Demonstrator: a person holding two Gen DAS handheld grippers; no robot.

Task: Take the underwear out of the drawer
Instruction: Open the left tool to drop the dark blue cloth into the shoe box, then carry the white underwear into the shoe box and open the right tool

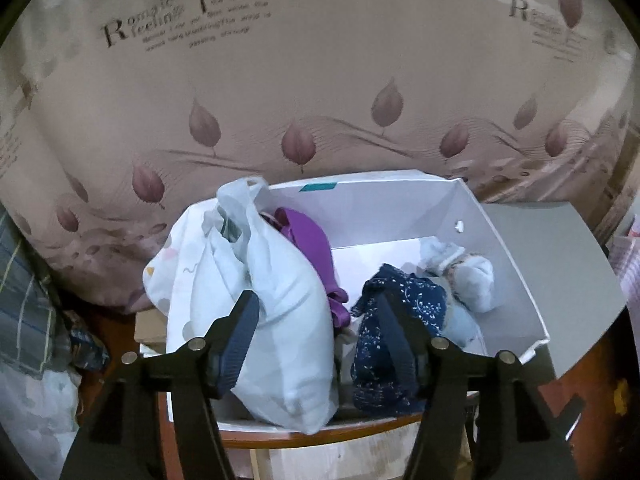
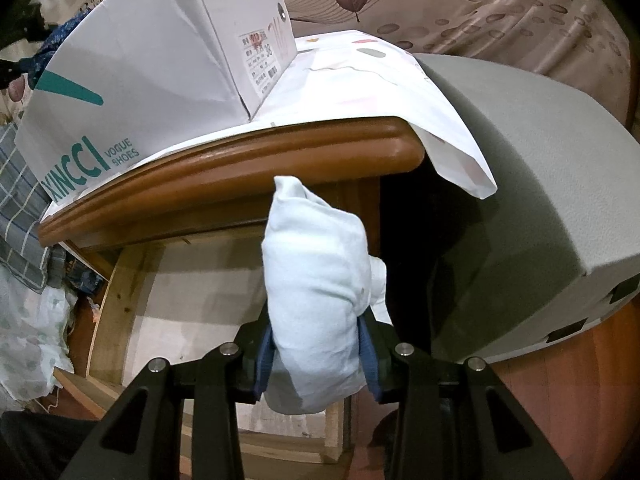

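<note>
Two grippers at the white cardboard shoebox (image 1: 500,248)

Left gripper (image 1: 316,340) stands half open above a pale blue cloth bundle (image 1: 280,320); right gripper (image 2: 316,356) clamps a pale blue folded underwear (image 2: 316,280).

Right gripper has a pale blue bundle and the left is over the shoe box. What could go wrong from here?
1. The right gripper pinches only the low end of the pale blue bundle; it may slip out.
2. The open left gripper straddles the white plastic bag, with the navy floral garment beside one finger; closing could grab the bag.
</note>
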